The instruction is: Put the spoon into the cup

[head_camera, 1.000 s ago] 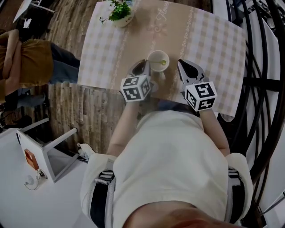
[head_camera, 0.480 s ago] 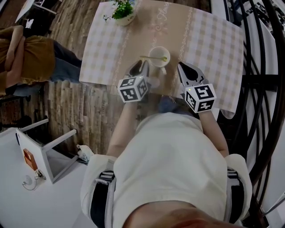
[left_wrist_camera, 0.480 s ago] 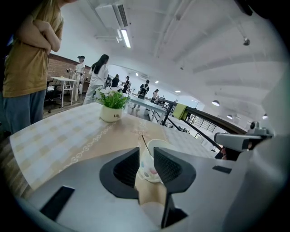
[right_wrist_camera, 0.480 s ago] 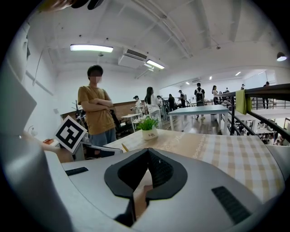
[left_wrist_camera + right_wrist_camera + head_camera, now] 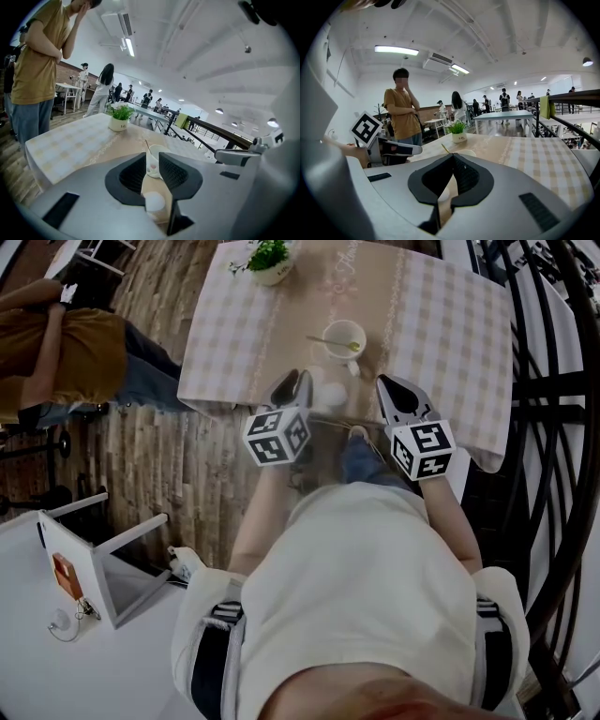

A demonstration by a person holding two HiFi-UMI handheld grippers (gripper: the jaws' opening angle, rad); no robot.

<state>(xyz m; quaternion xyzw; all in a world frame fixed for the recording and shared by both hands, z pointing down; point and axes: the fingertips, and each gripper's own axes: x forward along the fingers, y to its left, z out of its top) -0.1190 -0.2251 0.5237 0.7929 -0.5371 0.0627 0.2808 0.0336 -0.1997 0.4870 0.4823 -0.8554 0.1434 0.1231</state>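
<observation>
Grey plastic jaws on the left gripper (image 5: 152, 165) stand a little apart with nothing clamped between them. Low in that gap a pale round thing (image 5: 153, 202) shows, lying on the cloth under the jaws rather than gripped; what it is cannot be made out. The right gripper (image 5: 452, 159) has its jaws pressed together at the tips and is empty too. Both grippers hang over the near edge of the table (image 5: 441, 324), side by side with a gap between them.

Just ahead of the jaws and between the two grippers stands the white cup (image 5: 345, 337), upright on the checked cloth and touched by neither gripper. The spoon (image 5: 328, 339) already sits in it, its bowl down inside and its thin handle leaning out over the rim towards the left gripper's side.

Well beyond the cup, ahead and off to the left of the jaws, is a small potted plant (image 5: 270, 259). Farther left, off the table, a person in a mustard shirt (image 5: 66, 352) stands on the wooden floor.

By the look of it the placing step is done and the task is at its end. The next move asks for little: keep both grippers clear of the protruding handle, since a knock there could tip the spoon out or upset the cup.
</observation>
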